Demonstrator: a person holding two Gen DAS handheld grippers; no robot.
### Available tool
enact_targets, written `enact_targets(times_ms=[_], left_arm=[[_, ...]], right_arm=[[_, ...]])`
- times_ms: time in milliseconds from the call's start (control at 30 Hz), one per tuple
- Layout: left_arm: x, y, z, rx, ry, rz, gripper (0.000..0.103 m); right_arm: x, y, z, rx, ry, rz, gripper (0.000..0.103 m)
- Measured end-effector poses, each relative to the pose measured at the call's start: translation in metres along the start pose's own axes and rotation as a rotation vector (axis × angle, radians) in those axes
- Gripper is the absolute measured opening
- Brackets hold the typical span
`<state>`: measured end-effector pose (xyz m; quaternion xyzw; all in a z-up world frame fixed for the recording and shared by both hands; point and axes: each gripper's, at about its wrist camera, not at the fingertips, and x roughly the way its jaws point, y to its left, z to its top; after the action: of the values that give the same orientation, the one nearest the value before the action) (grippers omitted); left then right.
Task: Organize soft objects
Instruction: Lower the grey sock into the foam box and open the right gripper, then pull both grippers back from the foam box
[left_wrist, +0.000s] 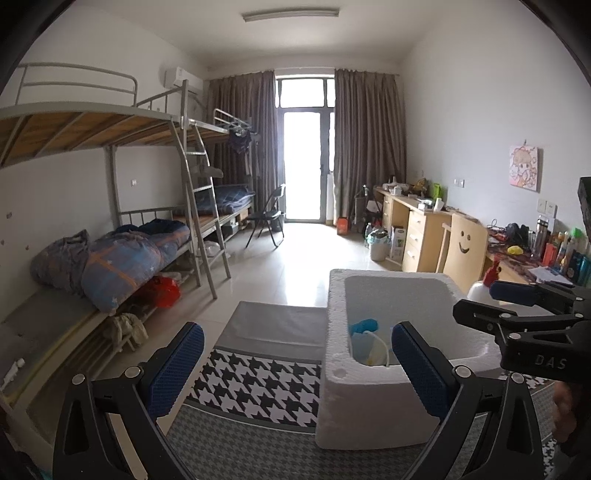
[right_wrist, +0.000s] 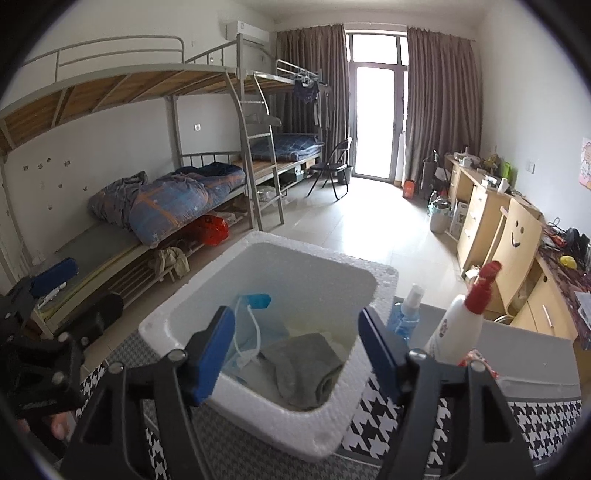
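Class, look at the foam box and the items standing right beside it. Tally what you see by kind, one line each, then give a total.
Foam box: 1
Grey towel inside the box: 1
Blue-and-white pouch with a cord inside the box: 1
Spray bottles beside the box: 2, a small blue one and a white one with a red nozzle
Total: 5

Left gripper (left_wrist: 297, 369) agape — right gripper (right_wrist: 297, 354) likewise, both empty.
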<state>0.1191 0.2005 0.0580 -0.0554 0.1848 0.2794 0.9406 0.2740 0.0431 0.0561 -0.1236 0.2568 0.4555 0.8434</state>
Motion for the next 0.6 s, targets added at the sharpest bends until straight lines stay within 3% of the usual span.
enact_targets(times_ms=[167, 233, 333, 600], left_arm=[[-0.014, -0.006, 0.001, 0.015, -0.022, -0.014, 0.102], [-0.019, -0.007, 0.0, 0.015, -0.024, -0.017, 0.102], [-0.029, -0.009, -0.001, 0.013, -0.032, -0.031, 0.102], [-0.069, -0.022, -0.011, 0.039, -0.075, -0.085, 0.102]], right_arm=[[-0.024, 0.001, -0.006, 0.008, -0.032, -0.006, 0.076], [-0.034, 0.003, -0.008, 0.01, -0.051, -0.008, 0.087], [-0.049, 0.005, -0.012, 0.016, -0.087, -0.003, 0.094], [-0.087, 0.01, -0.032, 0.041, -0.156, -0.023, 0.095]])
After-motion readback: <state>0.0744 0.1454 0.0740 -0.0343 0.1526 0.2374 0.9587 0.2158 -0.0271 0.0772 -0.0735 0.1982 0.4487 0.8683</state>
